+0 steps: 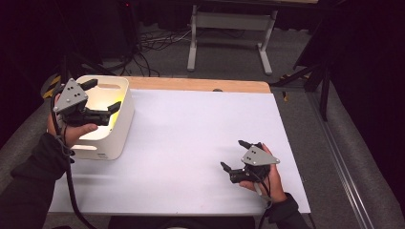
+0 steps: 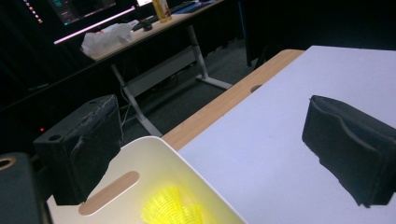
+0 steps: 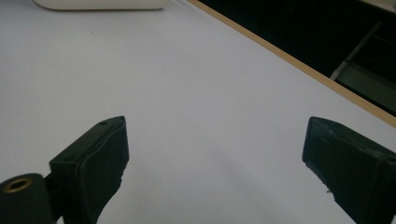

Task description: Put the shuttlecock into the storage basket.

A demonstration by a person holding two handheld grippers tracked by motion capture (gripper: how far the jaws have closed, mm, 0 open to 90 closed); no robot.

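Two tongs stand wide open with nothing between their pads. The left tongs (image 1: 102,98) hover over a cream, round-cornered plastic bin (image 1: 122,129) at the tabletop's (image 1: 191,143) left rear; the right tongs (image 1: 236,155) sit low near the front right, well apart. The bin's long axis runs front to back, its slot handle (image 2: 108,192) in the far wall. Seen from the left gripper view, a ribbed yellow object (image 2: 170,207) lies inside; its pointing cannot be told. From above it reads as a yellow glow.
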